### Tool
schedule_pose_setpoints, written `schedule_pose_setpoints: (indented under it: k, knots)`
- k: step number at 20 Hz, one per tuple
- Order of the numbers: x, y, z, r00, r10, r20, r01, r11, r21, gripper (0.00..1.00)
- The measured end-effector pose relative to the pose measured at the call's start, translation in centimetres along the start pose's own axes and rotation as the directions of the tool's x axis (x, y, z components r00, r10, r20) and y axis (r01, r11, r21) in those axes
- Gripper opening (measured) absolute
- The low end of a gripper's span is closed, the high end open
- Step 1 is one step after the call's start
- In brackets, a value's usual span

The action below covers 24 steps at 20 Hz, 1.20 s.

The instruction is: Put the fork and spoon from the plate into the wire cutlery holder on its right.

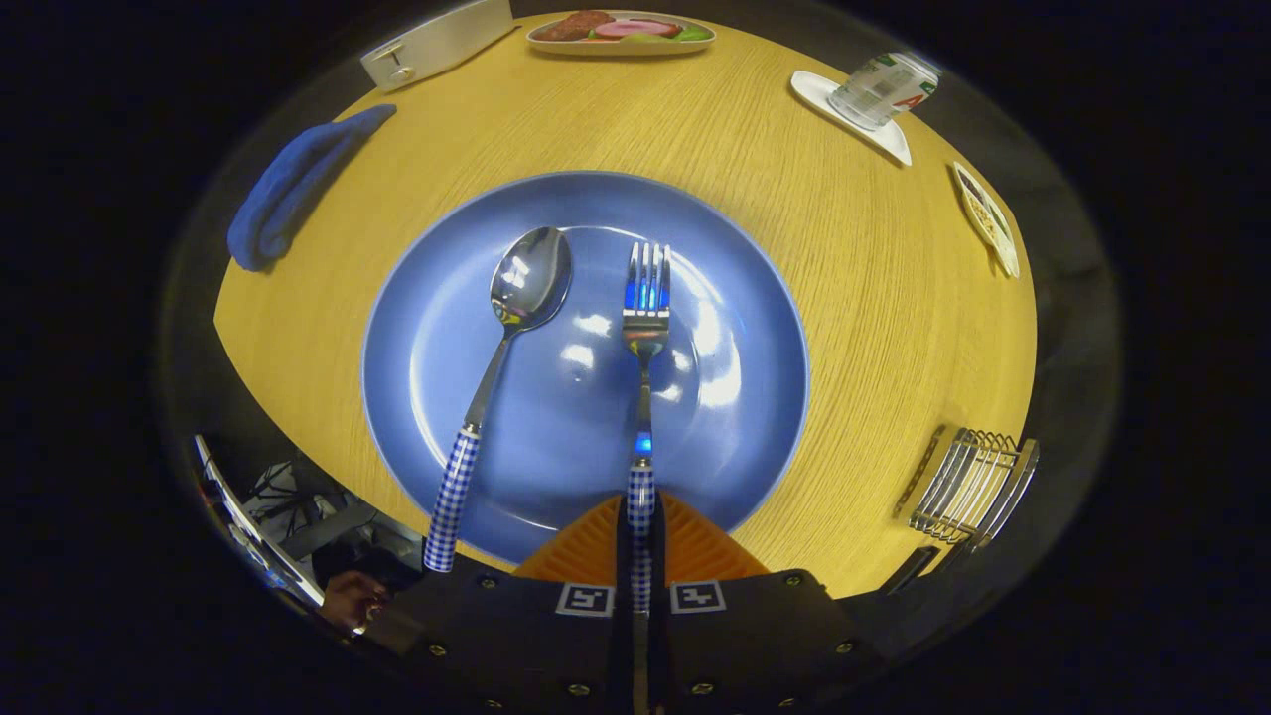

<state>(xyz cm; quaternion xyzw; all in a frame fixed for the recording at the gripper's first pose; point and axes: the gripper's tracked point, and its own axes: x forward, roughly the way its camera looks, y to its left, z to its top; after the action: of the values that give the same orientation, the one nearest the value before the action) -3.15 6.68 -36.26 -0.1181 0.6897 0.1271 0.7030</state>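
Observation:
A blue plate (735, 397) lies on the round wooden table. On it rest a spoon (496, 357) on the left and a fork (644, 338) on the right, both with blue-and-white checked handles. My gripper (640, 531) is shut on the fork's handle, the two fingers (695, 541) pressed against its sides at the plate's near rim. The fork's tines point away from me over the plate's middle. The spoon lies free, left of the fingers. The wire cutlery holder (968, 487) stands on the table to the right of the plate, near the table's edge.
A folded blue cloth (293, 184) lies far left of the plate. Beyond the plate are a white box (432, 42), a dish of food (621, 30), a can on a white coaster (879, 91) and a small card (986, 218). A hand (350, 599) shows below left.

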Motion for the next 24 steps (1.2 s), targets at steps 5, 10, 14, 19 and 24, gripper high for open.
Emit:
schedule_pose_setpoints:
  k: [5,10,14,19,24]
  knots:
    - [-1.3,0.3,0.0,0.995,0.096,-0.035,-0.096,0.995,-0.022,0.06]
    - [-4.3,-1.7,0.0,0.994,0.097,-0.043,-0.1,0.991,-0.091,0.06]
    - [-6.6,-4.0,-0.7,0.999,0.044,-0.023,-0.047,0.989,-0.142,0.06]
    - [-8.7,-5.1,-1.9,0.998,0.06,0.001,-0.059,0.985,-0.161,0.06]
    - [-10.7,-8.6,-5.0,1.0,0.016,-0.024,-0.021,0.974,-0.225,0.06]
